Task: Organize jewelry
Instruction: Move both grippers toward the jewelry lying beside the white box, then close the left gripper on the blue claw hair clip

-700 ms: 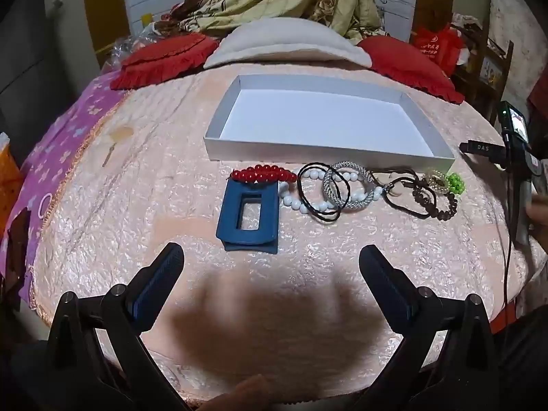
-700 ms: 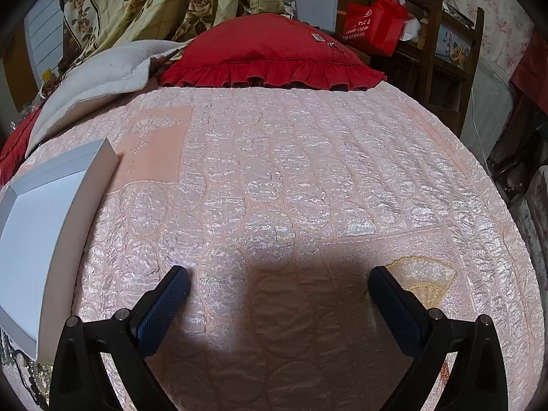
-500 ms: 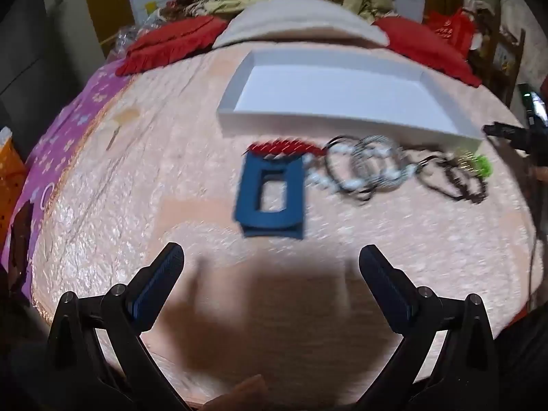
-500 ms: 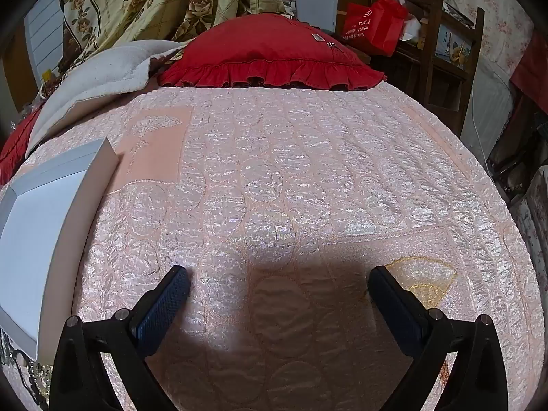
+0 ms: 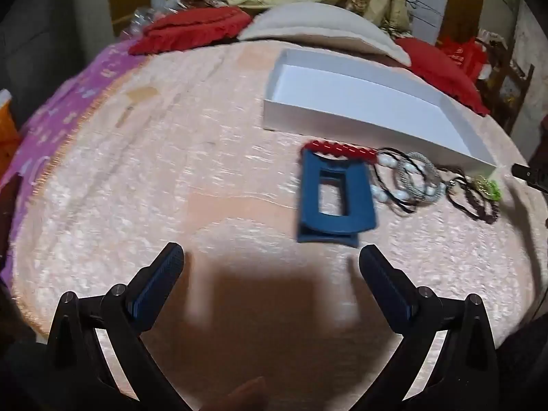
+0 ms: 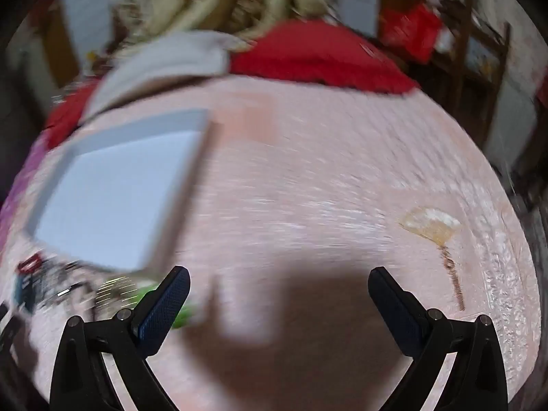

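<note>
A shallow white box point(image 5: 373, 109) lies on the pink quilted bed. In front of it sits a row of jewelry: a blue rectangular clip point(image 5: 334, 198), a red bead bracelet point(image 5: 339, 150), a white bead bracelet point(image 5: 387, 179), a silver bangle point(image 5: 416, 178), dark cord bracelets point(image 5: 474, 198) and a green piece point(image 5: 489, 186). My left gripper point(image 5: 270, 263) is open, with nothing between its fingers, just short of the blue clip. My right gripper point(image 6: 279, 286) is open too, over bare quilt. The white box point(image 6: 113, 198) and the blurred jewelry point(image 6: 68, 284) lie at its left.
Red pillows point(image 5: 195, 30) and a white pillow point(image 5: 322, 24) line the far end of the bed. A purple sheet point(image 5: 58, 116) covers the left edge. A wooden chair point(image 6: 479, 65) stands beyond the right side. A yellow fan motif point(image 6: 431, 226) marks the quilt.
The left view has swung left, so the jewelry and box now lie right of centre. The right view has turned left, bringing the box and jewelry further into sight. Both grippers stay open.
</note>
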